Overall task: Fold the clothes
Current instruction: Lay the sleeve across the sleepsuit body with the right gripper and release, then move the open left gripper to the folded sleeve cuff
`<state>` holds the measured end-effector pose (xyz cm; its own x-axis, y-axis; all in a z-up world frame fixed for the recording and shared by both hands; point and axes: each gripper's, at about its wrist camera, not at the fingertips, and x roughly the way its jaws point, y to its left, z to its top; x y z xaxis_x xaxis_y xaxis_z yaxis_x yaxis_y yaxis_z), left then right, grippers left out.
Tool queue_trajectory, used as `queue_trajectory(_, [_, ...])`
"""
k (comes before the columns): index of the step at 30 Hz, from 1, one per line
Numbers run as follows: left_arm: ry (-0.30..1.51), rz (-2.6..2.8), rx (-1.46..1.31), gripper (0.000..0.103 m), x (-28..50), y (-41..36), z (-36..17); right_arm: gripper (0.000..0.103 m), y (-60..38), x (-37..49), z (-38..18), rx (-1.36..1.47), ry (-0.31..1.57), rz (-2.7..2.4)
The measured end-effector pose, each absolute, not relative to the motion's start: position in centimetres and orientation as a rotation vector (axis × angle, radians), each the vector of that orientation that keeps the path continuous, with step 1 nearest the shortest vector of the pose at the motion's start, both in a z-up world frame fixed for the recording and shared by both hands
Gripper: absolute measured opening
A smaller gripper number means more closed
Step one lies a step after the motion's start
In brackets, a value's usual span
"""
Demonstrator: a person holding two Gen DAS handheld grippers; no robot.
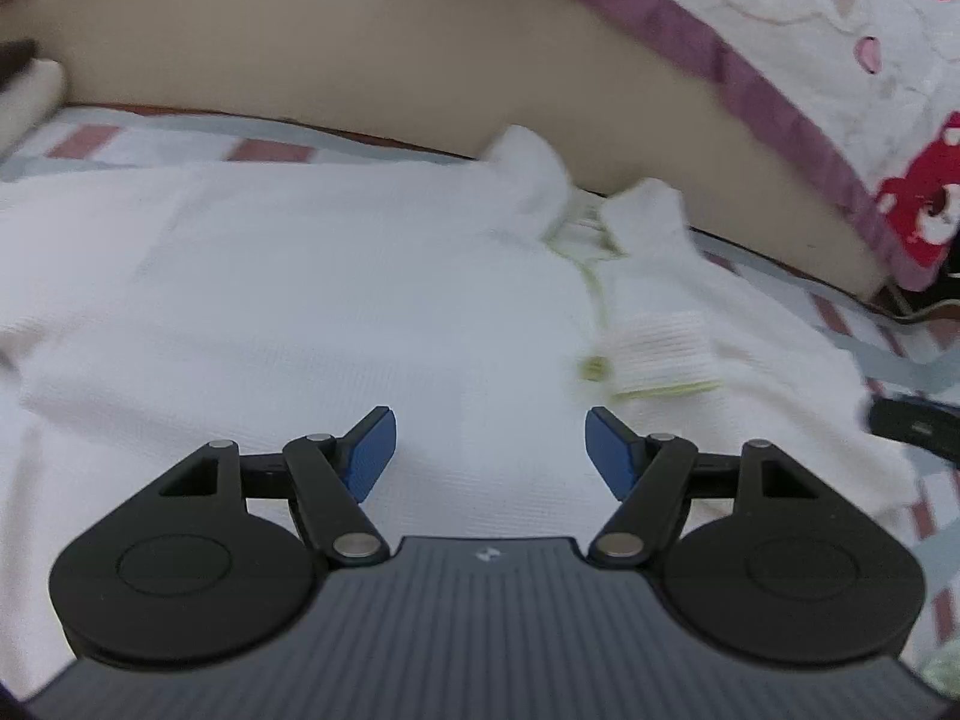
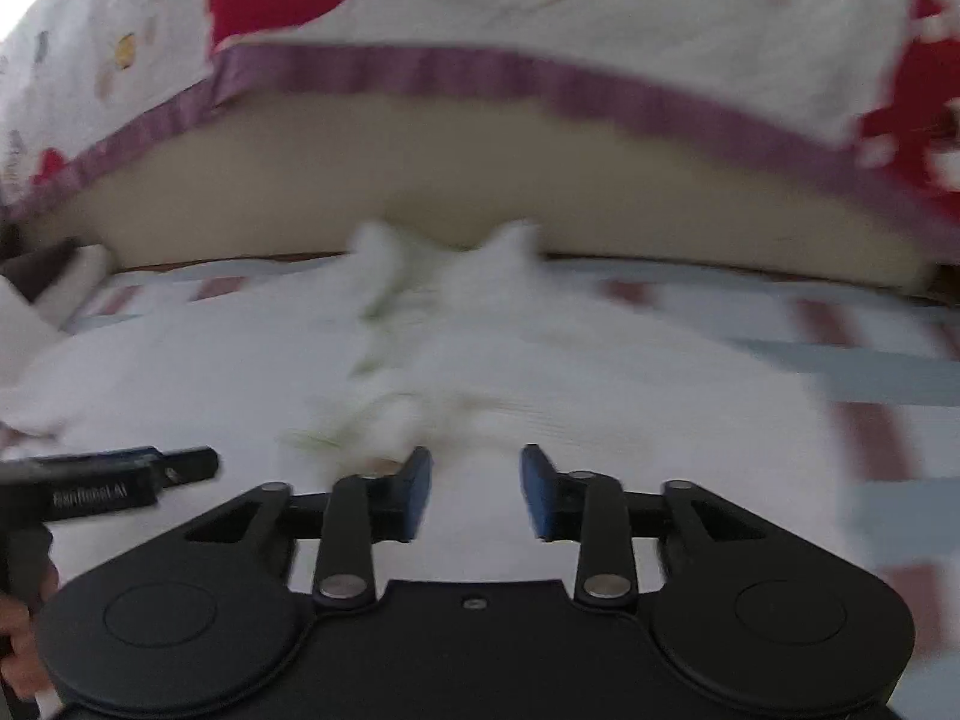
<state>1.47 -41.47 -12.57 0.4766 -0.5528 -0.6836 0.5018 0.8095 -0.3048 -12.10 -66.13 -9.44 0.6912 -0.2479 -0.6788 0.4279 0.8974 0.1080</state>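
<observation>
Shirt: white shirt [image 1: 300,276] lies flat on the bed [image 1: 270,147], collar toward the far edge.
Left gripper [image 1: 491,450]: my fingers spread, empty, above the cloth.
Right gripper [image 2: 476,489]: fingers parted, nothing gripped.

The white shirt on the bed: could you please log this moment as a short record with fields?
garment: white shirt, collar toward the headboard
sleeve: cuff folded across the front
surface: striped sheet
bedding: red-patterned quilt draped over the headboard
left gripper: open, above the shirt, nothing between the jaws
right gripper: open, holding nothing
</observation>
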Motion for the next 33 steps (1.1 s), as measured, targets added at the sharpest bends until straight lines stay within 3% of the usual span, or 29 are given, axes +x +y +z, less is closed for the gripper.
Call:
queue_trajectory(2, [0.861, -0.68, -0.07, 0.069, 0.7, -42.1, -12.5, 0.061, -67.3, -16.7, -8.2, 0.338, 0.658, -0.442])
queue_trajectory(7, [0.876, -0.732, -0.076, 0.071, -1.1, -43.1, -12.4, 0.061, -70.6, -23.8, -10.3, 0.578, 0.57, -0.626])
queue_trajectory(12, [0.923, -0.693, 0.001, 0.078, -1.8, -44.3, -13.2, 0.055, -73.3, -21.4, -14.6, 0.539, 0.752, -0.762])
queue_trajectory(17, [0.917, -0.657, 0.019, 0.077, -2.4, -44.1, -13.0, 0.054, -75.2, -22.4, -14.3, 0.64, 0.667, -0.749])
queue_trajectory(22, [0.914, -0.677, -0.006, 0.077, -1.1, -45.0, -11.8, 0.054, -76.8, -24.1, -15.1, 0.699, 0.701, -0.855])
queue_trajectory(28, [0.904, -0.682, 0.013, 0.078, 0.4, -47.1, -10.9, 0.054, -77.4, -27.1, -15.1, 0.804, 0.39, -0.886])
queue_trajectory(33, [0.924, -0.753, 0.049, 0.08, 1.2, -49.4, -10.5, 0.055, -77.1, -25.5, -15.6, 0.721, 0.54, -0.823])
